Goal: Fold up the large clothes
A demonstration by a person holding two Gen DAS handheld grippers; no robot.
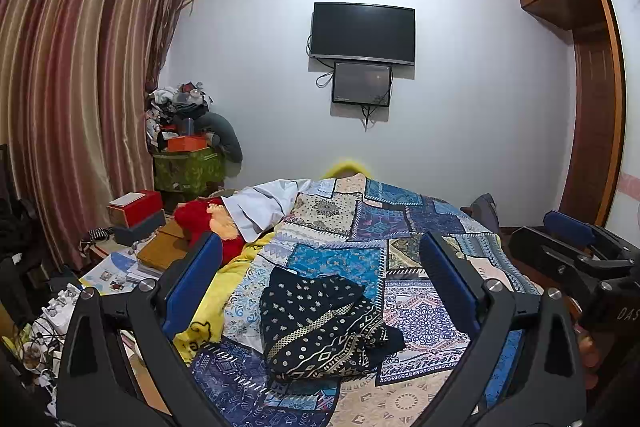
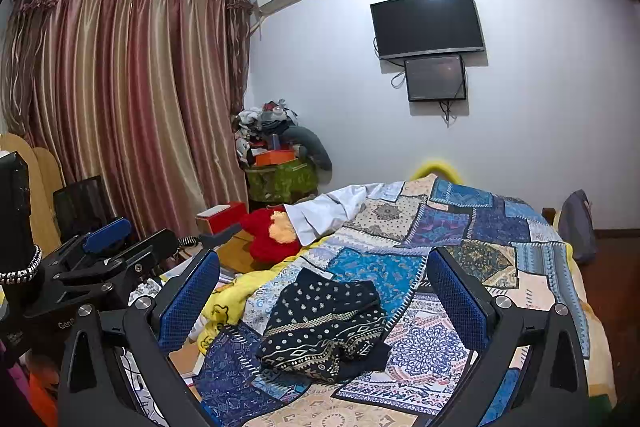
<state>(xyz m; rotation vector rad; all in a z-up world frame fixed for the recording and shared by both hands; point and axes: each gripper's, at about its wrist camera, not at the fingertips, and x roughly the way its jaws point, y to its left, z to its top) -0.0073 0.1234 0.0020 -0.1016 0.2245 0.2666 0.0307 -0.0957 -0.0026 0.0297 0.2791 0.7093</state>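
The dark patterned garment (image 1: 324, 327) (image 2: 326, 331) lies bunched on the quilt (image 1: 424, 319), ahead of both grippers. Left gripper (image 1: 320, 275) and right gripper (image 2: 324, 291) hold their fingers spread apart, gripping nothing.

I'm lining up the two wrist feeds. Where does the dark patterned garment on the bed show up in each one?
Left wrist: dark patterned garment lies low and centre on the patchwork bedspread, between the open fingers.
Right wrist: the garment lies low and centre, again between the open fingers.
Shared landmark: the red plush toy, beyond the garment to its left.
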